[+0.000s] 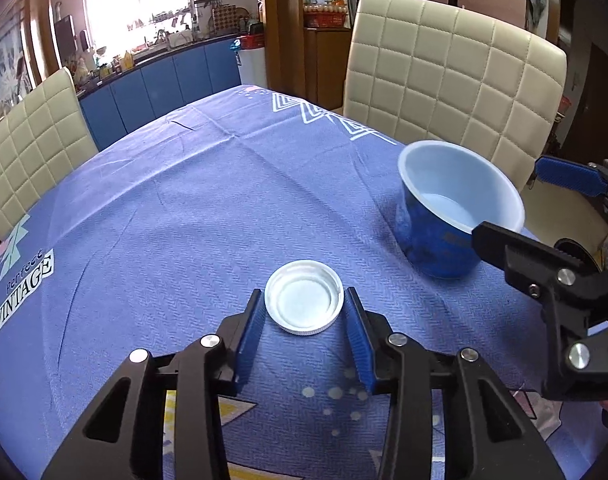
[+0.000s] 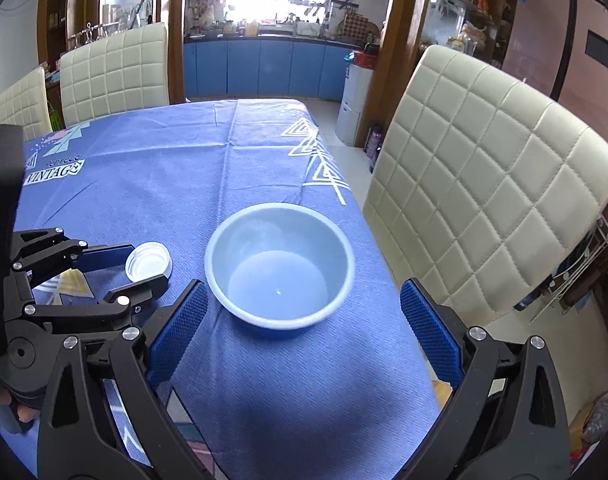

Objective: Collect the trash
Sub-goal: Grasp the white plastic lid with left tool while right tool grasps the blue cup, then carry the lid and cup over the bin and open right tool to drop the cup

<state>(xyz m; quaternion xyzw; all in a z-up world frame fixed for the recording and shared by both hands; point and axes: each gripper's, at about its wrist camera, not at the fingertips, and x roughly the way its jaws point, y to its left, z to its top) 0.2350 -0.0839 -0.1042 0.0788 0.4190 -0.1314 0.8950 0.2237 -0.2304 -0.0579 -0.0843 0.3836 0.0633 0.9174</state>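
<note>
Left wrist view alone shows the white lid's [image 1: 304, 303] hollow side up, between the left gripper's [image 1: 304, 312] narrowed fingers, small gaps either side. Blue bowl [image 2: 279, 266], right of lid, empty, sits by the surface [image 2: 184, 168] edge; cream chair [image 2: 484, 184] just beyond. Right gripper [image 2: 304, 300] fingers wide, short of bowl.

Home dining room, clothed table [image 2: 240, 160], padded chairs [image 2: 484, 184], probably kitchen counter [image 2: 264, 36] behind
</note>
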